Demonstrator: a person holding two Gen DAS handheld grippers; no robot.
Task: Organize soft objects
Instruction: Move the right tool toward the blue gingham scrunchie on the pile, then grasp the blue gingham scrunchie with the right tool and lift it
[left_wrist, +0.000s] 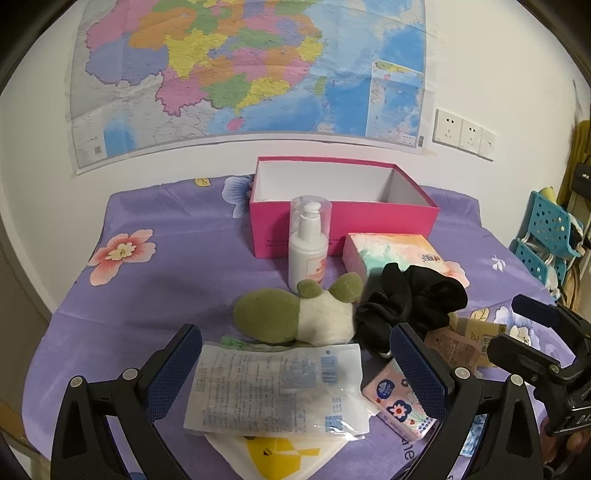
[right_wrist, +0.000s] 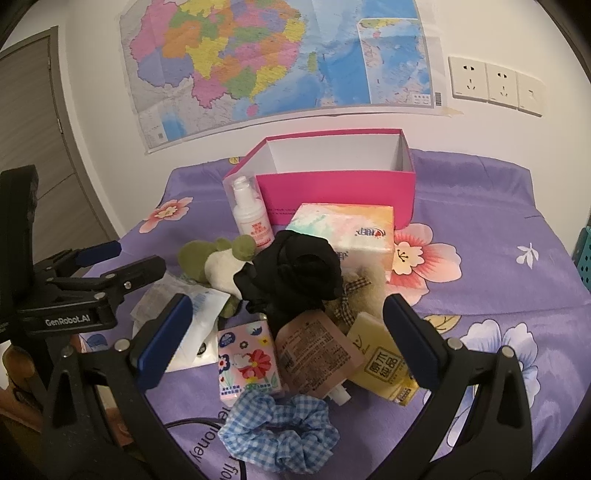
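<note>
A pile of items lies on the purple flowered cloth (left_wrist: 166, 266) before an open pink box (left_wrist: 343, 221) (right_wrist: 332, 192). A green and white plush (left_wrist: 299, 314) (right_wrist: 218, 262), a black scrunchie (left_wrist: 410, 299) (right_wrist: 291, 277), a blue checked scrunchie (right_wrist: 277, 424) and a brown plush (right_wrist: 360, 291) are among them. My left gripper (left_wrist: 295, 350) (right_wrist: 122, 258) is open above a clear plastic packet (left_wrist: 277, 387). My right gripper (right_wrist: 288, 317) (left_wrist: 517, 328) is open over a floral tissue pack (right_wrist: 247, 358) (left_wrist: 402, 406), a brown pouch (right_wrist: 314, 354) and a yellow pouch (right_wrist: 384, 358).
A white pump bottle (left_wrist: 308, 243) (right_wrist: 249, 214) and a pastel tissue box (left_wrist: 399, 254) (right_wrist: 347, 232) stand before the box. A map (left_wrist: 240, 66) and sockets (left_wrist: 465, 134) are on the wall. Blue baskets (left_wrist: 546, 236) stand at the right. A black cable (right_wrist: 207, 424) lies near the front edge.
</note>
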